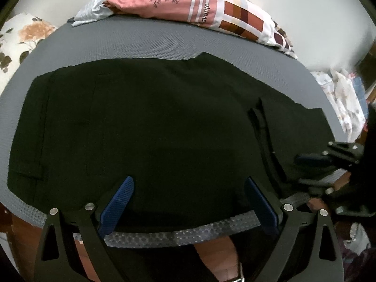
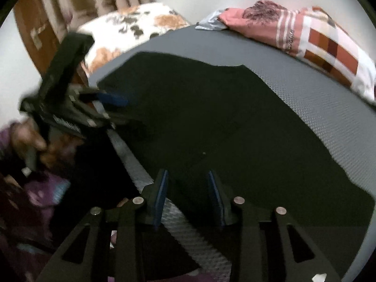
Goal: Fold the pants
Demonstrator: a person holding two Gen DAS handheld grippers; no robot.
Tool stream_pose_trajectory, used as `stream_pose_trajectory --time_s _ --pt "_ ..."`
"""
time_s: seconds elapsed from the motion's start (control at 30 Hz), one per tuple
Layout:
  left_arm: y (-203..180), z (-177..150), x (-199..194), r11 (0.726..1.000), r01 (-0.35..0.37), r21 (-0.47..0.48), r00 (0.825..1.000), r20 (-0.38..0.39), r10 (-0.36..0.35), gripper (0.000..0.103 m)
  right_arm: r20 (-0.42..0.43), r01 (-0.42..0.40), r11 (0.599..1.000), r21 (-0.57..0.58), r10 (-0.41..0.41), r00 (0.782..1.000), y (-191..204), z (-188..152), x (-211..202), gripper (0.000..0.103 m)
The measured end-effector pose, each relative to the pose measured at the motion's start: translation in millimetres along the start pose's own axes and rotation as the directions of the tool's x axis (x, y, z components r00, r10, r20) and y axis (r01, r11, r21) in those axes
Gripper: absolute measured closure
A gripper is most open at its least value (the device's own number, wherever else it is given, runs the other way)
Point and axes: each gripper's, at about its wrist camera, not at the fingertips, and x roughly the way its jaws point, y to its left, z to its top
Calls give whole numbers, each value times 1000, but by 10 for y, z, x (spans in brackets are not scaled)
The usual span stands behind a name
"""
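Observation:
Black pants [image 1: 152, 122] lie spread flat across a grey mesh mattress [image 1: 141, 44], folded lengthwise with a doubled layer at the right. My left gripper [image 1: 189, 185] is open, its blue pads over the pants' near edge. My right gripper [image 2: 188, 181] is open over the near edge of the pants [image 2: 211, 112] further right. It also shows in the left wrist view [image 1: 305, 169] at the right edge. The left gripper shows blurred in the right wrist view [image 2: 117, 108] at the left.
A pink and checked blanket [image 1: 211, 9] lies bunched at the mattress's far edge. A floral pillow [image 1: 21, 40] sits at the far left. Floral bedding [image 1: 340, 98] is at the right. The mattress's near edge [image 1: 176, 233] drops to a wooden frame.

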Motion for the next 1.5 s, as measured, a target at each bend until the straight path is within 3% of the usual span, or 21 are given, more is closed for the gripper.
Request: stream_pose_trajectory --time_s 0.17,0.2,0.23,0.3,0.33,0.43,0.5,0.6,0.67,0.77,0.83,0.87,1.0,1.17,1.33,1.5 --pt "6 -10 -1 1000 11 2 1000 2 -11 8 -22 71 992 -108 -74 997 142 -48 151 69" --pt "3 -11 -4 1000 16 4 1000 4 -16 8 -24 69 992 -103 -72 997 137 -41 156 72" --pt "3 -10 -9 1000 22 6 1000 5 -22 8 -24 60 995 -83 -62 998 106 -41 150 82" --pt "-19 -15 -30 999 47 17 999 4 -47 8 -29 32 999 -28 -33 999 8 -37 137 88" --pt "-32 -7 -43 997 69 22 998 4 -70 8 -30 26 1000 -7 -26 999 -29 -27 132 94" --pt "-97 27 -133 980 197 29 980 12 -197 8 -16 -20 997 79 22 1000 -160 1 89 96" --pt "-157 60 -185 958 286 36 958 11 -286 8 -1 -43 991 124 43 999 -235 -28 69 97" --pt "-273 153 -183 896 442 30 897 -21 -442 8 34 -83 979 185 78 996 -314 -91 19 97" --pt "-317 239 -114 864 504 -1 863 -49 -503 8 59 -100 972 211 89 994 -346 -134 -34 97" --pt "-329 399 57 789 604 -109 786 -82 -613 8 97 -135 963 232 115 989 -358 -195 -121 97" --pt "-295 506 159 769 614 -175 771 -74 -632 8 114 -150 962 229 127 985 -331 -222 -179 97" --pt "-282 549 192 767 612 -193 771 -70 -633 8 127 -165 960 226 139 982 -315 -229 -206 97" --pt "-268 657 267 812 549 -199 818 -71 -571 8 129 -191 959 210 167 977 -233 -248 -188 97" --pt "-201 593 405 830 504 -239 838 -96 -537 8 114 -214 958 192 195 974 -188 -266 -99 97" --pt "-235 542 460 853 481 -203 854 -112 -508 8 109 -209 964 168 192 975 -172 -259 -40 96" --pt "-296 522 490 857 483 -179 853 -128 -507 8 114 -267 946 182 250 962 -213 -225 26 80"
